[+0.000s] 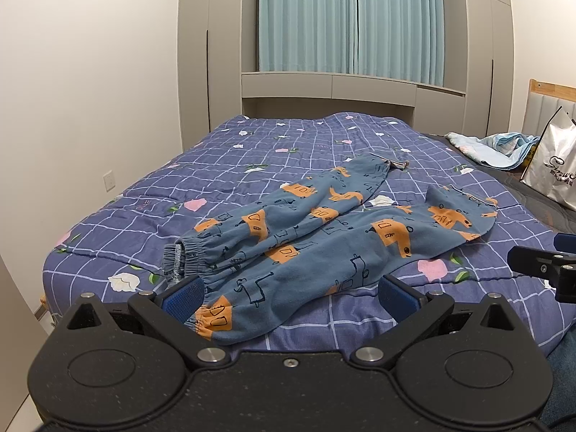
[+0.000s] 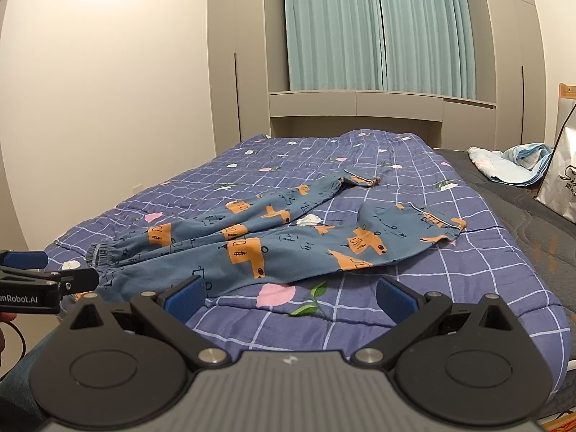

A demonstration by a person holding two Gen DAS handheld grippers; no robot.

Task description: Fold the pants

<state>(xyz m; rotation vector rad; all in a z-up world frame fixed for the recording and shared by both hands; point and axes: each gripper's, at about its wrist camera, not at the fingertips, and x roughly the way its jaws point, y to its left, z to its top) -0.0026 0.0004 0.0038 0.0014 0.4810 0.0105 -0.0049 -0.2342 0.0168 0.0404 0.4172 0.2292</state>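
While both grippers gape, only left view has pants cuff between fingers.

Pants: soft matt fleece-like cloth. Quilt: stitched matt cotton-like cloth. Bag: glossy. Headboard frame: wood. Left gripper: matt black plastic with metal pins.

Soft, even indoor light fills both views, and shadows under the pants on the quilt are faint. Fisheye bending curves the wardrobe and walls, with dark vignetted corners. The foreground stays reasonably sharp, without glare
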